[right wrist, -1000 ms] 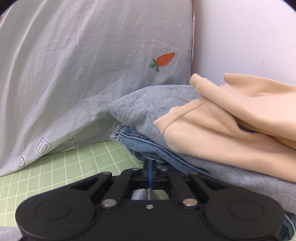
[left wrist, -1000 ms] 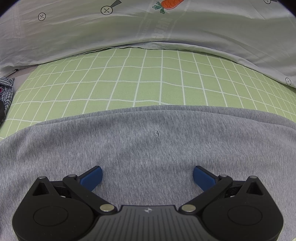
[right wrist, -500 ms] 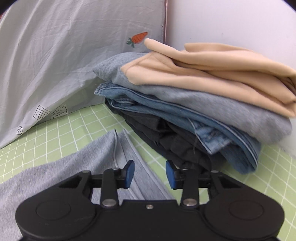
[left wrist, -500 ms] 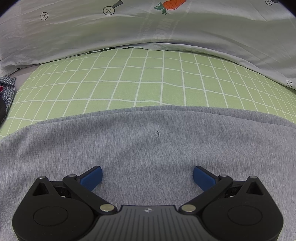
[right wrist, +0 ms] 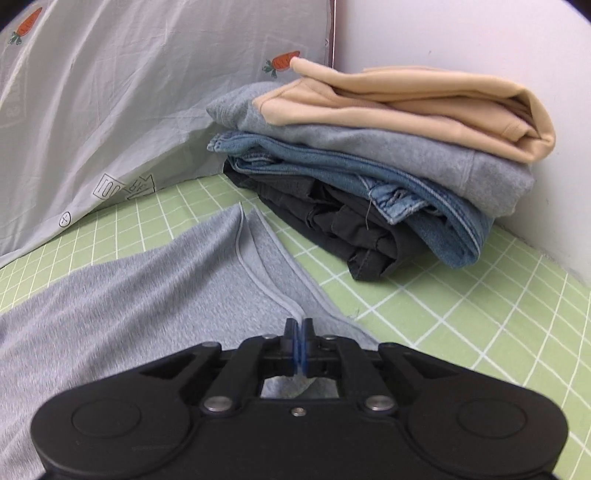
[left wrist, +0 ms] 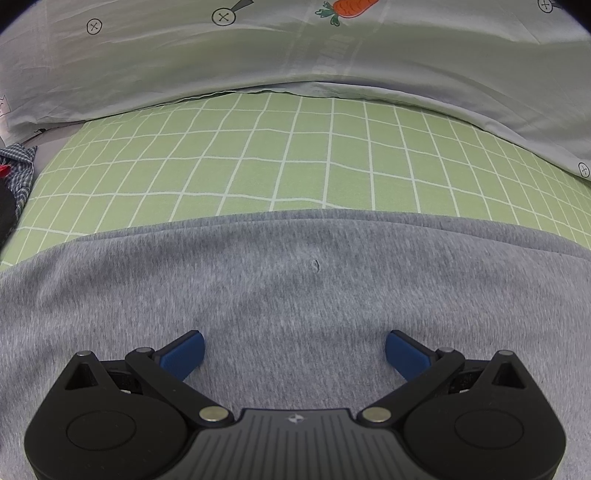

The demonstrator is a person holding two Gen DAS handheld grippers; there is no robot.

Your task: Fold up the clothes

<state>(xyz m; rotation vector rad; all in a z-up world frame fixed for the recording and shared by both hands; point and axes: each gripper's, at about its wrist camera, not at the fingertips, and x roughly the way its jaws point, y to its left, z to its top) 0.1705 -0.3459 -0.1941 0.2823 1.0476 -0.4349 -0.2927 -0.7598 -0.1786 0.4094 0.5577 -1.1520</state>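
Observation:
A grey sweatshirt-type garment lies flat on the green checked bedsheet. My left gripper hovers low over it, jaws wide open, nothing between the blue pads. In the right wrist view the same grey garment stretches left, and a raised fold runs straight into my right gripper. Its blue pads are pressed together on that fold near the garment's right edge. Grey cloth also shows beneath the jaws.
A stack of folded clothes, beige on grey on denim on black, sits against the white wall at the bed's corner. A pale carrot-print duvet bounds the far side. A checked cloth lies at the left edge.
My right gripper pulled back from the folded stack toward the grey garment, opened on the way, then shut on the garment's fold. The left gripper stayed still and open.

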